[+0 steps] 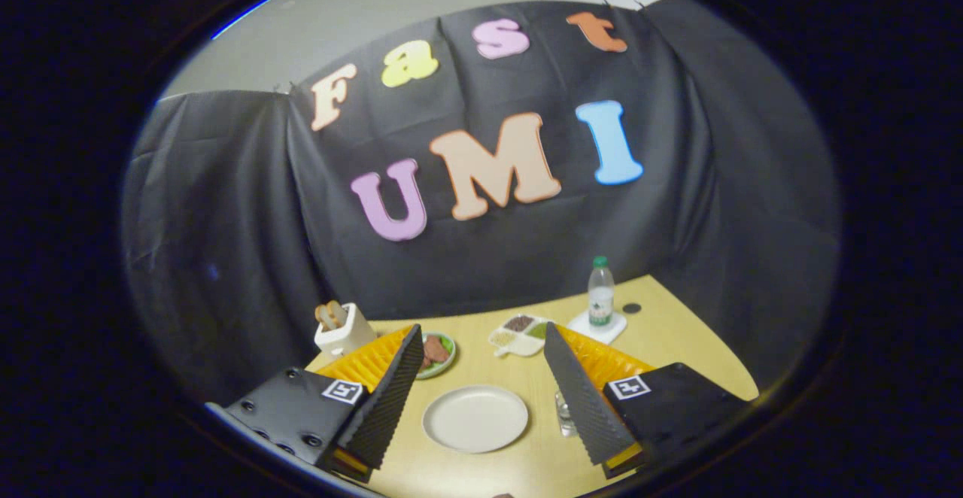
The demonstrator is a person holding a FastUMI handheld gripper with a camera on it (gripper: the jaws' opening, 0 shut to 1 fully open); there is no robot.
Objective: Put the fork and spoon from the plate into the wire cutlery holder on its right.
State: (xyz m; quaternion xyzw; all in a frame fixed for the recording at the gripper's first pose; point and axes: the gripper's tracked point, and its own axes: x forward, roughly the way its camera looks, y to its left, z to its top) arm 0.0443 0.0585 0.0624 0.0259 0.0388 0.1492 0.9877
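Here the gripper (481,374) is hanging wide open, holding nothing, high over the white plate (475,417), which looks bare. The wire holder (564,414) is peeking beside the right finger; descending blind risks clipping it.

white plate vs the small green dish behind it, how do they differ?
The white plate is bare and lies between the open gripper's fingers; the green dish holds brownish food and sits beyond them, partly hidden by the left finger. The white plate looks larger. The rims differ: white against green. Both are round and rest flat on the table.
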